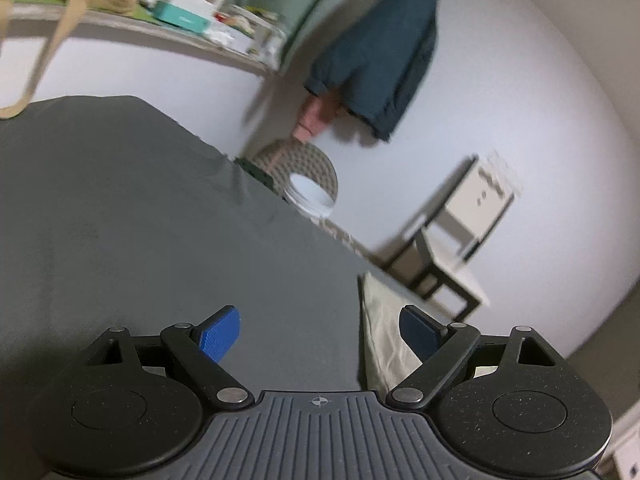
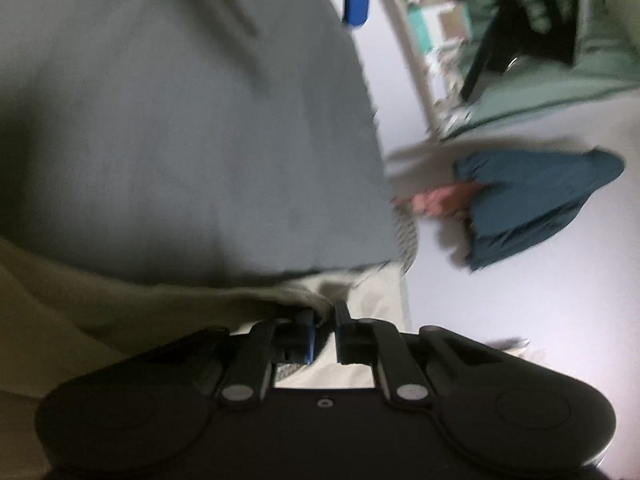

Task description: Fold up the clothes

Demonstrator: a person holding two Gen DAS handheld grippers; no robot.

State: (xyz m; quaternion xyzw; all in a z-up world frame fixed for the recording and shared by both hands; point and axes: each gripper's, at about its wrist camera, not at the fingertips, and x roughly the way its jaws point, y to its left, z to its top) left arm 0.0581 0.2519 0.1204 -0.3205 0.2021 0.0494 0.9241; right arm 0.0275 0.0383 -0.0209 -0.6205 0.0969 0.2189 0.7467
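Dark grey cotton garment (image 1: 140, 220) lies flat, centre-left, unfolded. Your left tool (image 1: 320, 334) released above it. Your right tool (image 2: 323, 320) clenched on beige cloth edge (image 2: 280, 296), lower centre. Folding barely begun.

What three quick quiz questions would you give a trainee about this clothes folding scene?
1. True or false: the left gripper has its jaws wide apart with nothing between them.
2. What colour is the large garment spread below the left gripper? A grey, B red, C white.
3. Fill in: the right gripper is closed on a fold of the ____ cloth.
Key: 1 true; 2 A; 3 beige.
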